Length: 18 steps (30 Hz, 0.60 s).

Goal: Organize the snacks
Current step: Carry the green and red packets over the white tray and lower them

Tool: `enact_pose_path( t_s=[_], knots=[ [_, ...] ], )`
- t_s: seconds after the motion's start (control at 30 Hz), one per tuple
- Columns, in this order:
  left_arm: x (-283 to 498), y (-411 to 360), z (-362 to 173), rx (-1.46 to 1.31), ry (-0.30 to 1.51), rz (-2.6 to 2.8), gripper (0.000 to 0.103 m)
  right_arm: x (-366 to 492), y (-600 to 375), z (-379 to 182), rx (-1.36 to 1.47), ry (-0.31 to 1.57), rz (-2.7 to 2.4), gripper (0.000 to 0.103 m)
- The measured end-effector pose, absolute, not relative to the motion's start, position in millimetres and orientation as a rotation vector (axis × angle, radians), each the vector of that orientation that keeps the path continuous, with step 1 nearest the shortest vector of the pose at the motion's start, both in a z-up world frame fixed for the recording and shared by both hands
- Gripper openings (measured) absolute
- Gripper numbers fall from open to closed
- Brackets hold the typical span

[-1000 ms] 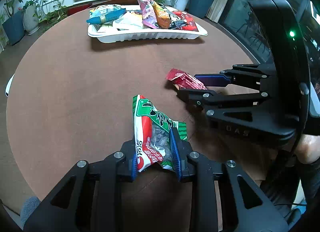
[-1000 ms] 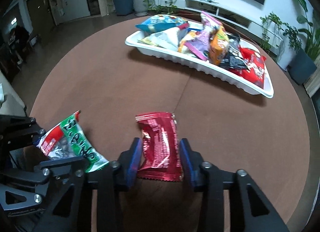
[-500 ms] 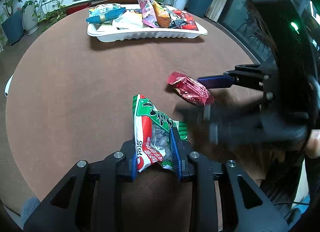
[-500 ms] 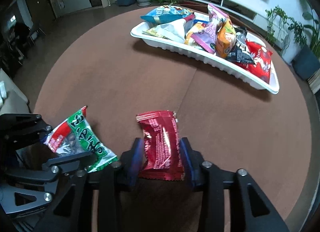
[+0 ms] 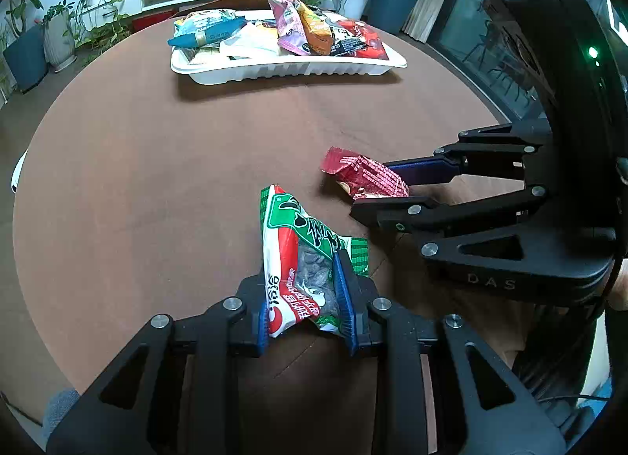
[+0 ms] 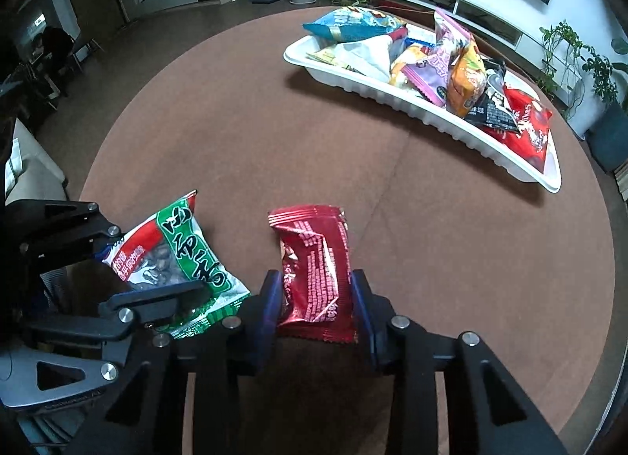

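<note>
The right tool point(image 6: 316, 307), jaws just closing, pinches the red packet point(image 6: 314, 262); the left tool point(image 5: 306, 307) pinches the green packet point(image 5: 298, 254).

On the worktop point(image 5: 157, 180), the left gripper point(image 5: 304, 298) has the seed packet point(image 5: 298, 254) between its fingers. To its right, just beside it, the right gripper point(image 6: 318, 302) has the wafer packet point(image 6: 314, 262) between its fingers. Far ahead of both grippers, at the back of the worktop, stands the tray point(image 5: 282, 70), with many snack bags point(image 6: 443, 62) piled in it.
</note>
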<state>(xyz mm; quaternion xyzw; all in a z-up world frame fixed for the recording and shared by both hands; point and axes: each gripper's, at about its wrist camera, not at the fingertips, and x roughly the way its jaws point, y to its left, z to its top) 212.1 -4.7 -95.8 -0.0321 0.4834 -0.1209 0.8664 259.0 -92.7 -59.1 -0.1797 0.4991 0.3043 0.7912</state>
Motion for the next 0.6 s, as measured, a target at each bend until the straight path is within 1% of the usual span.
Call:
enact_pose_path(
  t_s=[0.27,0.6],
  knots=[
    [210,-3,-91,-0.075,0.993,-0.263,0.020,245,-108,-56,-0.311,1.046,0.651,0.033],
    [210,1,-71,-0.104,0.947,-0.276,0.019,249,-150,-34,-0.123,0.996,0.631,0.033]
  ],
)
